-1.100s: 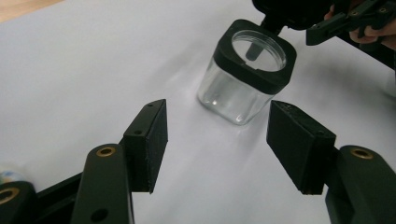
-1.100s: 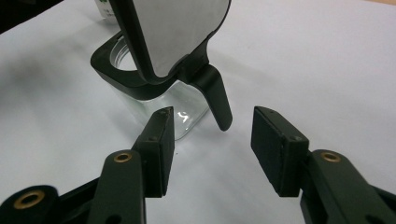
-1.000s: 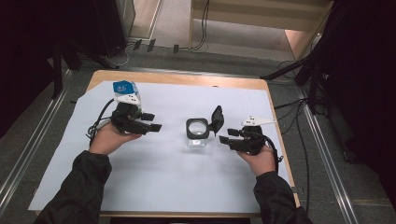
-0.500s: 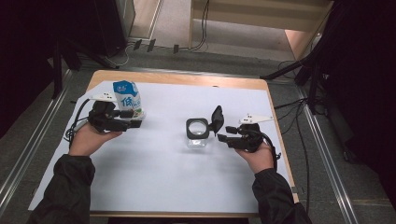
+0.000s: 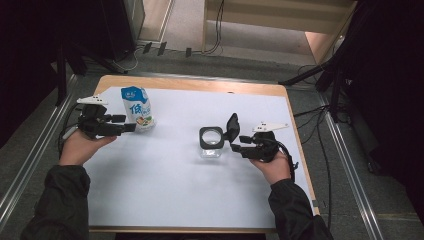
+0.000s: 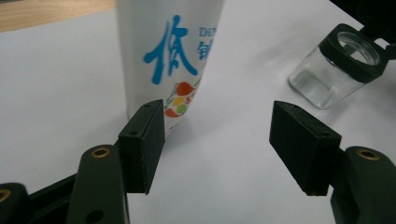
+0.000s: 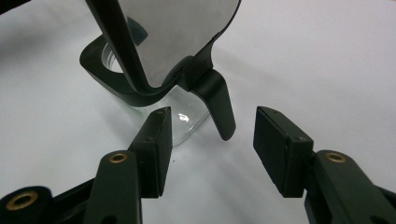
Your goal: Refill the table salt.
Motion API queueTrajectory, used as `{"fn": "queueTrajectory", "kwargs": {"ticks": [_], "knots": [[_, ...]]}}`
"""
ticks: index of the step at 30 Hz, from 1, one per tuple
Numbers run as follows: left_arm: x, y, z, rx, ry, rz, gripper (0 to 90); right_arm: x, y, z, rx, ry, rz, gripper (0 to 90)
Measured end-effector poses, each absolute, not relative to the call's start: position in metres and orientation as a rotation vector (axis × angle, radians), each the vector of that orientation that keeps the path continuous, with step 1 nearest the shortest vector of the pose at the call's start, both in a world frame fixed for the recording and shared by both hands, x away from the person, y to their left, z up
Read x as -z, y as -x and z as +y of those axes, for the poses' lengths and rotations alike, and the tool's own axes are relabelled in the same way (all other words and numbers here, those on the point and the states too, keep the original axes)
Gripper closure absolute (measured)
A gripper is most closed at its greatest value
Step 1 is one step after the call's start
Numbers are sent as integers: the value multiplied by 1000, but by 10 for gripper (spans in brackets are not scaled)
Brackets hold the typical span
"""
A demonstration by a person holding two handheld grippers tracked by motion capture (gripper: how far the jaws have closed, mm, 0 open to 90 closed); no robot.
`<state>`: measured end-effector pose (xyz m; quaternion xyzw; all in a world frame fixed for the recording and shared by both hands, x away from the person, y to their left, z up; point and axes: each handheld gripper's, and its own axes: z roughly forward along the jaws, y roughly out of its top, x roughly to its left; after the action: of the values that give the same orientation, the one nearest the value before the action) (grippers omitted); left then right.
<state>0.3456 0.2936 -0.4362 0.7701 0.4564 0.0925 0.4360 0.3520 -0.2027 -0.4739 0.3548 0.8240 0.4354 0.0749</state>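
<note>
A white pouch [image 5: 138,108] with a blue top and blue print stands upright at the far left of the white sheet. My left gripper [image 5: 129,127] is open, its tips just left of the pouch's base. In the left gripper view the pouch [image 6: 168,56] stands beyond the left jaw, outside the gap of my left gripper [image 6: 224,144]. A small glass jar [image 5: 211,140] with a black rim stands mid-table, its hinged lid [image 5: 232,127] flipped up. My right gripper [image 5: 236,147] is open just right of it. In the right gripper view the lid's tab [image 7: 219,107] hangs ahead of my right gripper [image 7: 217,149].
A white sheet [image 5: 165,190] covers most of the wooden table [image 5: 200,86]. Metal rails run along both sides and cables lie on the floor behind. The jar [image 6: 341,65] stands far right in the left gripper view.
My left hand and gripper have drawn back to the left, uncovering the pouch, which stays standing. The right gripper and the jar have hardly moved.
</note>
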Motion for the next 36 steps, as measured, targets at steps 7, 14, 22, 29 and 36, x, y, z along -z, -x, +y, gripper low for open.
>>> {"fn": "queueTrajectory", "kwargs": {"ticks": [7,14,22,29,36], "knots": [[436,-359,301,-230,-1912,1144,360,475,-348,-204,-1309,-1072,2469,484],[435,-377,298,-232,-1902,1139,369,477,-342,-207,-1301,-1077,2467,484],[434,-395,294,-235,-1908,1123,413,480,-337,-209,-1296,-1092,2457,484],[431,-403,289,-273,-1914,1081,509,481,-332,-212,-1296,-1106,2443,484],[434,-407,290,-253,-1913,1080,637,482,-330,-212,-1303,-1105,2436,484]]}}
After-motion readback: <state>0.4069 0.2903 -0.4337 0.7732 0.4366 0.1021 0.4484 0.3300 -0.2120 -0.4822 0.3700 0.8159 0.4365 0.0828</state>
